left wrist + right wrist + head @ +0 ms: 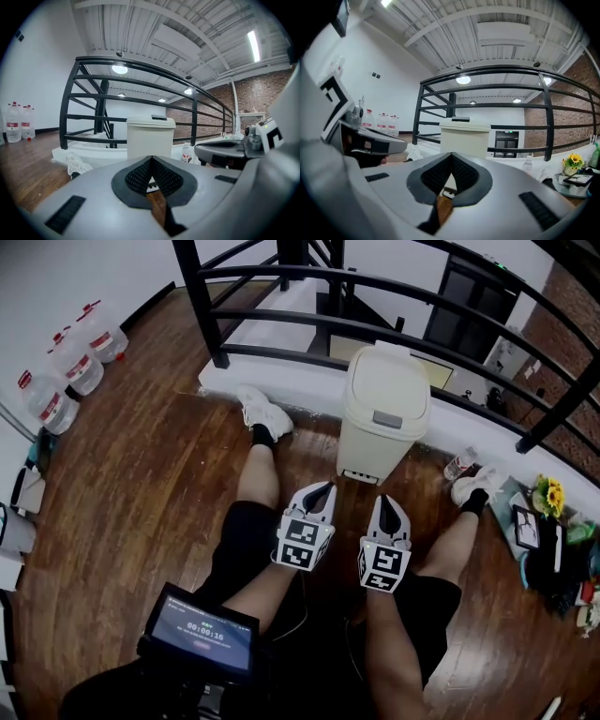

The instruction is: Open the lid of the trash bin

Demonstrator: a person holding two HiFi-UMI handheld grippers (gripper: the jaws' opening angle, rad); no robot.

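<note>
Cream plastic trash bin stands on the wooden floor, its back against the white ledge under the black railing. Lid is down, closed. Left tool and right tool sit side by side near the bin's front, tips toward it, not touching it. Both tools have jaws pressed together on nothing. The person's legs flank the bin. Water bottles stand well apart, by the left wall.
</note>
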